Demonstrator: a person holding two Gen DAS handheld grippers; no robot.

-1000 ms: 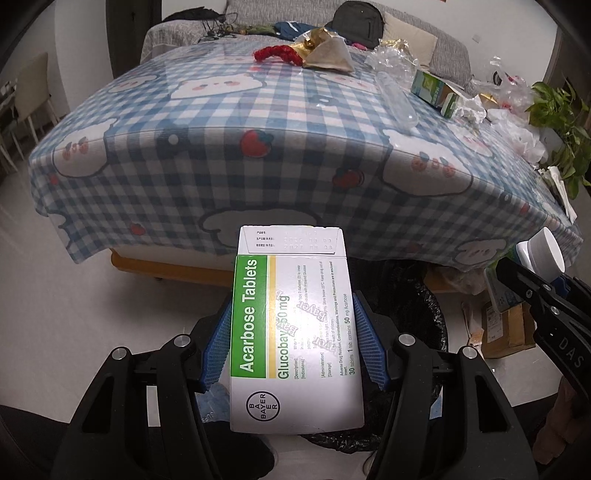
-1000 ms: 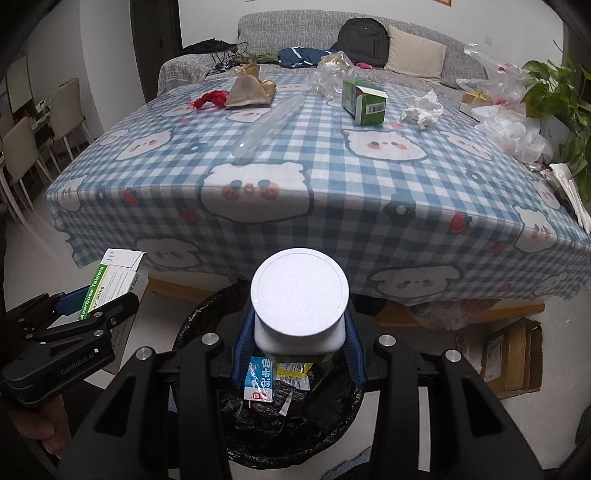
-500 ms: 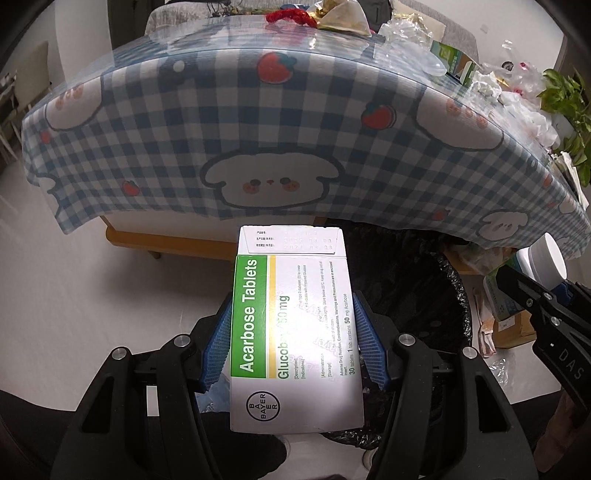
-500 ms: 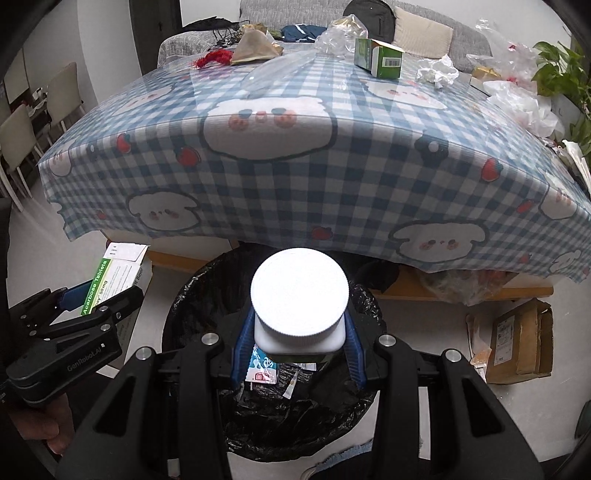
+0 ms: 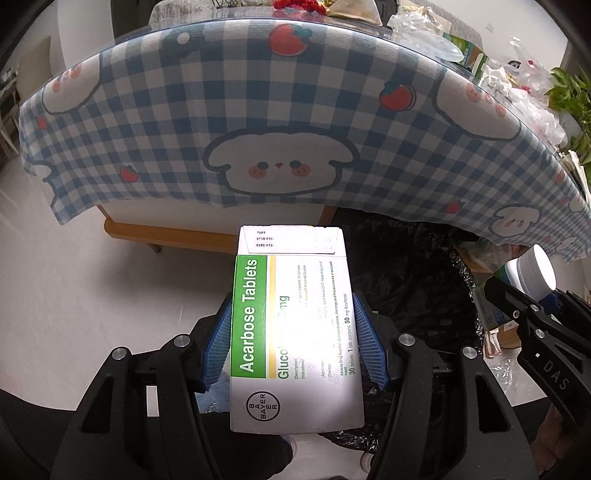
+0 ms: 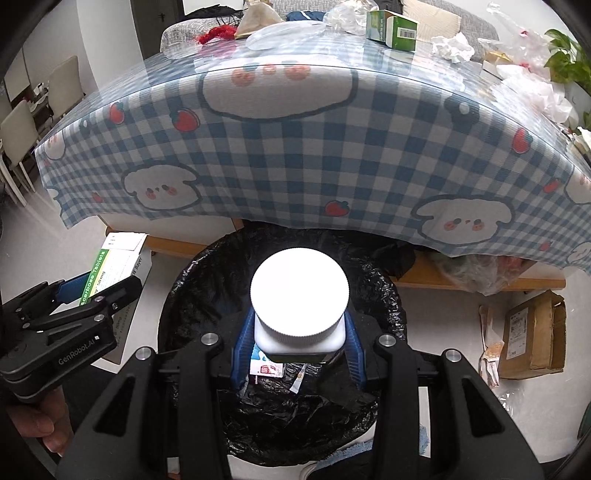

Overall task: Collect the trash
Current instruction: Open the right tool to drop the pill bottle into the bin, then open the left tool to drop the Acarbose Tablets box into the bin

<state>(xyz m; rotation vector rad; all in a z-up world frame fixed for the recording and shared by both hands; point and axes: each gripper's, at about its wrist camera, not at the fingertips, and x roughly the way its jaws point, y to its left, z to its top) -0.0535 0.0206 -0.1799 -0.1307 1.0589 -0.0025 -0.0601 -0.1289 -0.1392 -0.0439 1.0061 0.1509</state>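
My left gripper (image 5: 291,343) is shut on a white and green tablet box (image 5: 291,328), held flat between its blue pads just left of the bin's rim. In the right wrist view that same tablet box (image 6: 110,273) shows at the left, clamped in the left gripper (image 6: 92,291). My right gripper (image 6: 297,343) is shut on a white pill bottle (image 6: 299,299) with a ribbed cap, hanging directly over the black-lined trash bin (image 6: 192,295). The pill bottle (image 5: 532,271) also appears at the right edge of the left wrist view. Wrappers (image 6: 266,367) lie inside the bin.
A table with a blue checked cloth (image 6: 295,155) overhangs the bin's far side. On top lie a green carton (image 6: 393,24), crumpled paper (image 6: 454,46) and plastic bags (image 6: 535,88). A cardboard box (image 6: 532,339) sits on the floor at the right. Chairs (image 6: 22,133) stand at the left.
Both grippers have sunk below the table's top toward the bin, each keeping its grip. The table edge now fills the upper part of both views.
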